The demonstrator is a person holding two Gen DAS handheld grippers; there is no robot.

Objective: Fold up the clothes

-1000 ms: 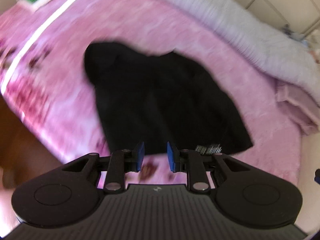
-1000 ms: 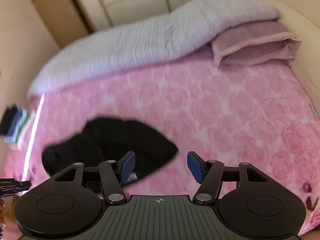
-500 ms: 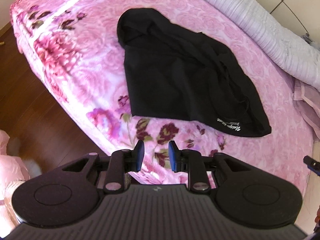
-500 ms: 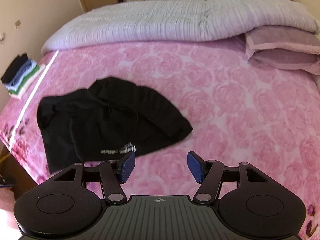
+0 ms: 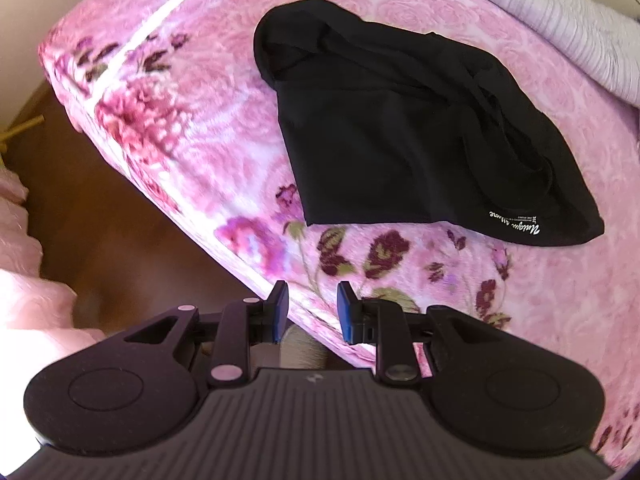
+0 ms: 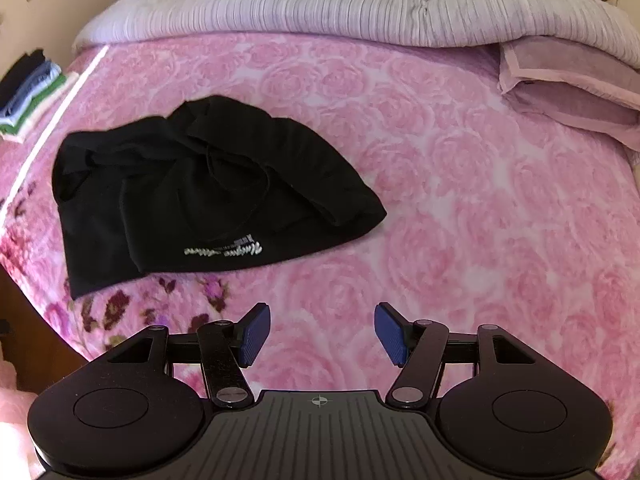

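Pink rose bedspread [image 6: 460,184] holds a black garment [image 6: 208,192]; both hand-held grippers gape empty.

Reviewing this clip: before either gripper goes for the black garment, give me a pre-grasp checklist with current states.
1. Left gripper empty, jaws parted: ok.
2. Right gripper empty, jaws wide: ok.
3. Black garment lying flat for folding: not ok, it is bunched and creased.
4. Garment fully on the pink bedspread, not overhanging: ok.
5. Nothing lying on the garment: ok.
6. Which side faces up: cannot tell.
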